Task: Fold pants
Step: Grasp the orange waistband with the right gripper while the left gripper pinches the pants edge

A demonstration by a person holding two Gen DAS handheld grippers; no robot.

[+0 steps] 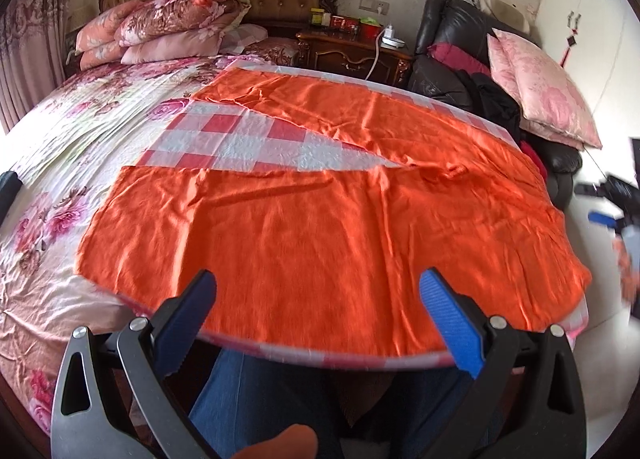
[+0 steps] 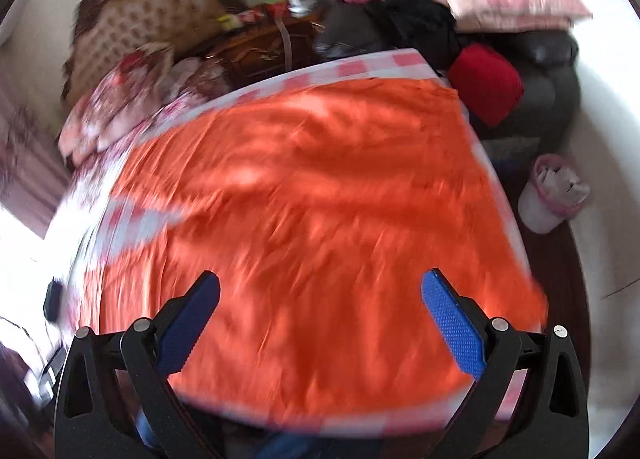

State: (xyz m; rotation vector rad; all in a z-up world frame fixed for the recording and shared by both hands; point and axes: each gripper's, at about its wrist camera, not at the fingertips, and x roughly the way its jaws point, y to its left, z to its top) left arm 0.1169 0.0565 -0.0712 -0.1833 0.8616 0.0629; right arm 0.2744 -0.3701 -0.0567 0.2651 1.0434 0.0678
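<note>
1. The orange pants lie spread flat on a checked board at the bed's near edge, legs apart, reaching left.
2. No fold is made yet; the whole job seems left.
3. The left gripper and right gripper hover at the near edge, jaws wide apart, holding nothing.

Pants: orange cloth, creased, slight sheen; checked cloth quilted.

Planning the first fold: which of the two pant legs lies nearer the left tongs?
The near leg of the orange pants, running across just beyond the open left tongs; the far leg lies past the checkered cloth.
</note>
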